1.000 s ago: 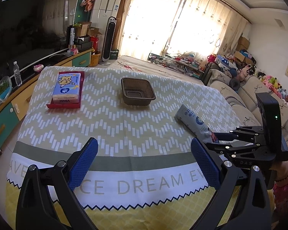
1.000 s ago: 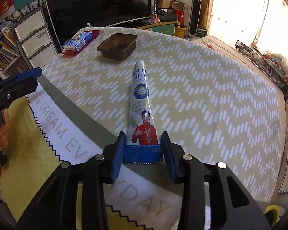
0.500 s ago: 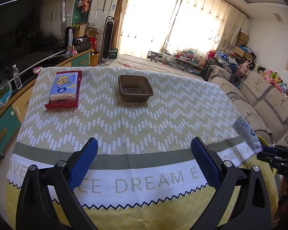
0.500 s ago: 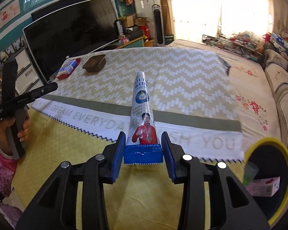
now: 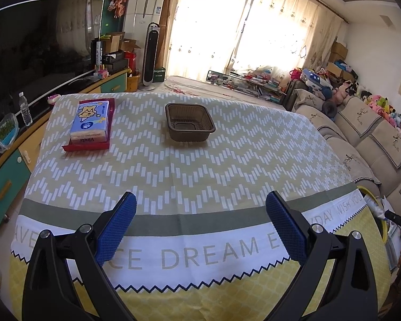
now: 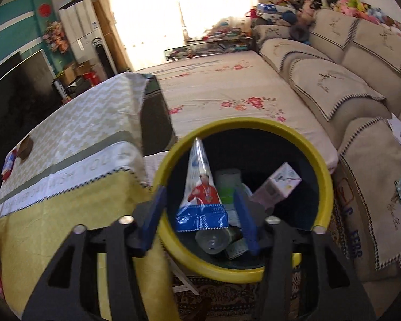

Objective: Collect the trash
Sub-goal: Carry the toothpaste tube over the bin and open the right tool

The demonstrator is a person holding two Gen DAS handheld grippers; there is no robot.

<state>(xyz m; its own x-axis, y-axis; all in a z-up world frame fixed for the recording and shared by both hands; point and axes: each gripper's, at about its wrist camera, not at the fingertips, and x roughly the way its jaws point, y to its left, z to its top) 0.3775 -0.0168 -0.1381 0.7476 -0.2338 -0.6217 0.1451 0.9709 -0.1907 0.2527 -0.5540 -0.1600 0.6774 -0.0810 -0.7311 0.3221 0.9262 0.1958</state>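
**Toothpaste tube let go above the yellow bin**

The right gripper (image 6: pixel 200 214) hangs over the mouth of a yellow-rimmed trash bin (image 6: pixel 326 176) that stands on the floor beside the table corner. Its jaws have just been opening: the blue pads stand clear of the toothpaste tube (image 6: pixel 200 187) on both sides, so the tube sits loose between them, crimped blue end nearest the camera, cap end pointing away, all of it over the bin's dark inside. Down in the bin lie a small pale carton (image 6: pixel 278 184), a clear plastic cup (image 6: pixel 212 239) and other scraps too blurred to name.

The left gripper (image 5: pixel 200 227) is held above the near edge of the tablecloth (image 5: pixel 200 165), jaws wide apart with nothing between them. Further back on the cloth sit a brown plastic tray (image 5: pixel 189 123) and, well apart to its left, a tissue pack (image 5: pixel 91 121) on a red tray (image 5: pixel 85 147).
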